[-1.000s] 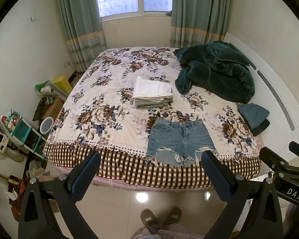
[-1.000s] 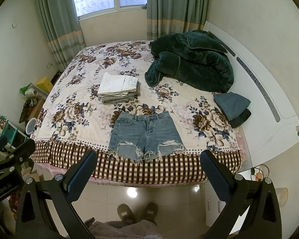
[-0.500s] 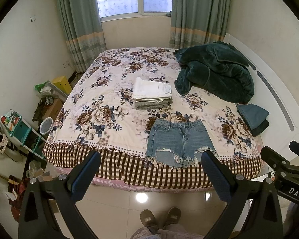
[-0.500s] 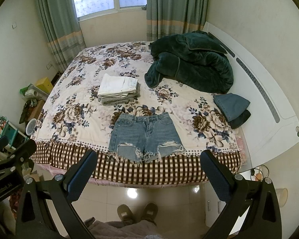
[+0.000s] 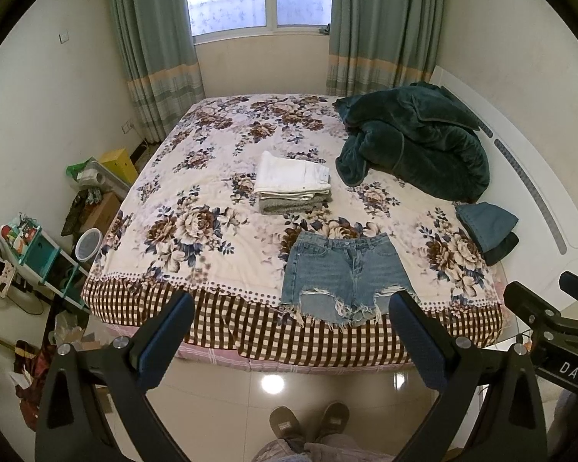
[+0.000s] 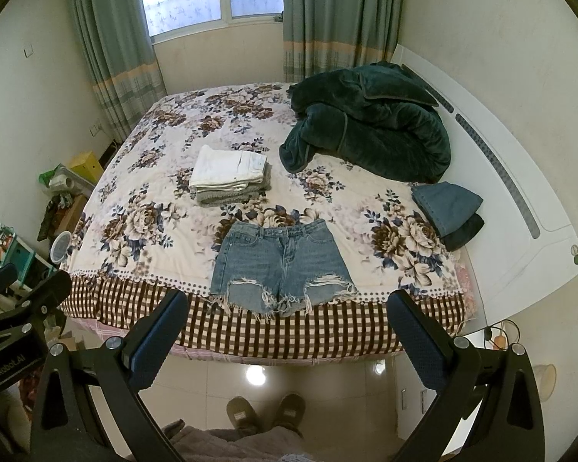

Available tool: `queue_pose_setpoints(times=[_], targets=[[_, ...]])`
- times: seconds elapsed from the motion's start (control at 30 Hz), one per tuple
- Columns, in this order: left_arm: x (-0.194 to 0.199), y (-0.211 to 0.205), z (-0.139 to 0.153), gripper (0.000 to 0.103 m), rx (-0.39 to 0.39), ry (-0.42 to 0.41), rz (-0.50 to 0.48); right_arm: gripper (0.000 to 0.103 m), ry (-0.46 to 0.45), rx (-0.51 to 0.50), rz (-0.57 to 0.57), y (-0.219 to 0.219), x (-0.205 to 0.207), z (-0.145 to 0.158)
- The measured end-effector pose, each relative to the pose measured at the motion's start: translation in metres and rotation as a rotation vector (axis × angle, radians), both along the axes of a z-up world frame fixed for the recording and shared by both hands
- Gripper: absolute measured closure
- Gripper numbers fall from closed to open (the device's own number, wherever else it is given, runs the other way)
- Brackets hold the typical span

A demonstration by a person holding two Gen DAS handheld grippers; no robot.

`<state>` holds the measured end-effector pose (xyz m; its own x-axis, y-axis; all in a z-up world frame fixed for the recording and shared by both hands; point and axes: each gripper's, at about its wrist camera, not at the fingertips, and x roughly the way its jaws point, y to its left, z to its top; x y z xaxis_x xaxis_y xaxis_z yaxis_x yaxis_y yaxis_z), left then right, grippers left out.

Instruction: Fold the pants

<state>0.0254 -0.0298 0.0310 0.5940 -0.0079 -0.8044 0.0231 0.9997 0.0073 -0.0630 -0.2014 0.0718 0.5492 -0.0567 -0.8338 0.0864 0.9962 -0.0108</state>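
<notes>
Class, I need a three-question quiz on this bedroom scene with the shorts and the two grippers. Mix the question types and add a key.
1. True or false: the denim shorts lie spread flat near the bed's front edge.
2. What sits directly behind the shorts?
A. green blanket
B. stack of folded clothes
C. a pillow
3. Fill in: both the left gripper and right gripper are ____.

Key: 1 true; 2 B; 3 open.

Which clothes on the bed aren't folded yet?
The denim shorts lie spread flat at the near edge, unlike the folded white-topped stack behind them and the folded blue pile at right.
</notes>
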Motion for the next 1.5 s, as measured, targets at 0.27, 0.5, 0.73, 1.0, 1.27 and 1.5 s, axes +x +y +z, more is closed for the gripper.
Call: queue_pose_setpoints(times=[0.27, 0.5, 0.73, 1.0, 1.27, 1.5], targets=[[0.014, -0.008, 0.008, 0.0, -0.011, -0.005, -0.004, 0.0, 0.008, 0.002, -0.009, -0.005, 0.02, 0.028], [0.027, 0.004, -0.002, 0.0, -0.013, -0.038, 0.014, 0.0, 0.012, -0.004, -0.035, -0.007, 0.046, 0.026], [0.06, 0.024, -0.036, 0.0, 0.011, -0.066, 0.032, 0.0, 0.02, 0.023, -0.116, -0.028, 0.095, -0.018], [0.132, 0.008, -0.107, 0.0, 0.08, 0.024, 0.07, 0.0, 0.147, 0.039, -0.132, -0.086, 0.201, -0.102], [0.21, -0.069, -0.214, 0.0, 0.13, 0.207, 0.206, 0.005, 0.313, 0.134, 0.032, -0.174, 0.342, -0.235], [0.25, -0.176, -0.382, 0.0, -0.137, 0.415, 0.291, 0.048, 0.534, 0.159, 0.138, -0.269, 0.455, -0.418]])
